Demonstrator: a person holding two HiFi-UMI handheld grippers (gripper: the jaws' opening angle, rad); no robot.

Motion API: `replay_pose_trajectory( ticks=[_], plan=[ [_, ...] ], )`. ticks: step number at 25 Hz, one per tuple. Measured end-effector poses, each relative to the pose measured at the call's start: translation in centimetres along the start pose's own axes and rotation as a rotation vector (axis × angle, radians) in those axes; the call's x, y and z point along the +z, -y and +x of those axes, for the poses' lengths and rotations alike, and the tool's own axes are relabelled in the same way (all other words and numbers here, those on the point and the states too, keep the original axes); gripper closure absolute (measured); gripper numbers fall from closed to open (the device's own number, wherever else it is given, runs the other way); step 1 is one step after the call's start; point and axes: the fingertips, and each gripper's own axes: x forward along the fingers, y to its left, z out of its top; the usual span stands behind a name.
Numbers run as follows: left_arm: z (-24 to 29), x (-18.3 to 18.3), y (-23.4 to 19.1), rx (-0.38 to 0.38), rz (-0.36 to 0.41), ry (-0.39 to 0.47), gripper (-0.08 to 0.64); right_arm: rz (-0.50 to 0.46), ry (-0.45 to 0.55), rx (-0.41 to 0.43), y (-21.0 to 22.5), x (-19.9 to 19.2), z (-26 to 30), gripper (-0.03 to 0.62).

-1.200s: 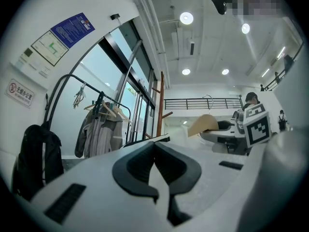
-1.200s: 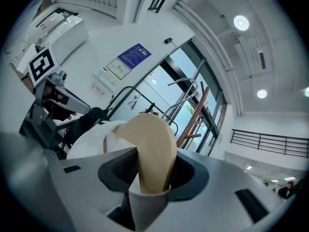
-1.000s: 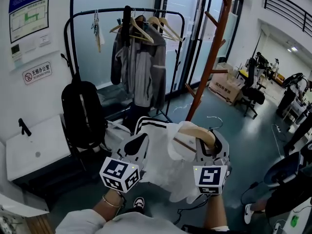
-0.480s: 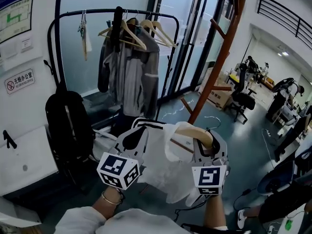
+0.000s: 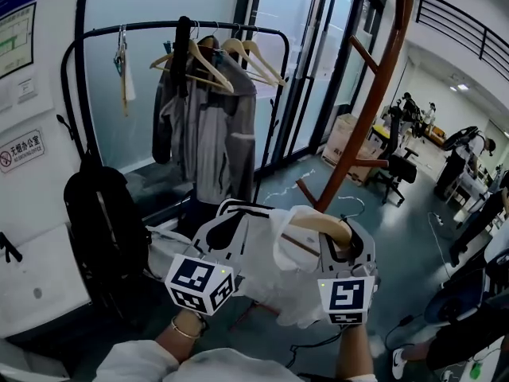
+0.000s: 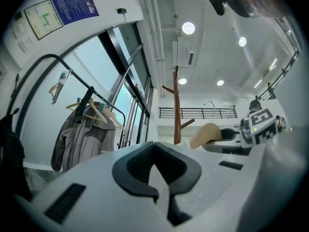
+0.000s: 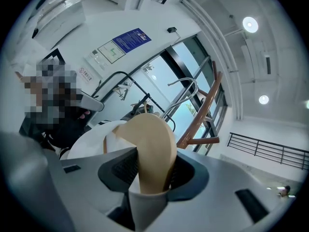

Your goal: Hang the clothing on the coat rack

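A white garment (image 5: 274, 273) with black stripes hangs on a wooden hanger (image 5: 318, 223) in front of me. My right gripper (image 5: 347, 235) is shut on one end of the hanger (image 7: 152, 149), whose metal hook (image 7: 186, 85) rises beyond the jaws. My left gripper (image 5: 227, 223) holds the garment's other side, its jaws shut with white cloth pinched between them (image 6: 155, 151). The brown wooden coat rack (image 5: 374, 94) with slanted pegs stands ahead and to the right, apart from the hanger. It also shows in the left gripper view (image 6: 176, 105).
A black clothes rail (image 5: 159, 29) at the back left carries a grey jacket (image 5: 211, 118) and several wooden hangers. A black backpack (image 5: 99, 221) hangs at its left post. Glass doors stand behind. Cardboard boxes (image 5: 350, 138) and office chairs (image 5: 394, 161) lie beyond the rack.
The head view has swung left to right: the rail and backpack slid leftward and the coat rack stands larger. Both grippers keep their hold on hanger and garment.
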Motion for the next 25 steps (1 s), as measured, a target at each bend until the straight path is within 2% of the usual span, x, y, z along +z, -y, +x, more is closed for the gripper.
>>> replay_pose_trajectory(
  ticks=[8,16,25],
  plan=[
    [1.1,0.0,1.0,0.029,0.047,-0.041,0.552,0.016,0.02,0.044,1.1,-0.3,1.6,0.416],
    [0.5,0.5,-1.2,0.152,0.018,-0.041,0.552,0.06,0.063,0.112,1.4,0.6,2.2,0.416],
    [3.4,3.0,2.0,0.089,0.094,0.007,0.552,0.103,0.068,0.122,3.0,1.0,3.3,0.416]
  ],
)
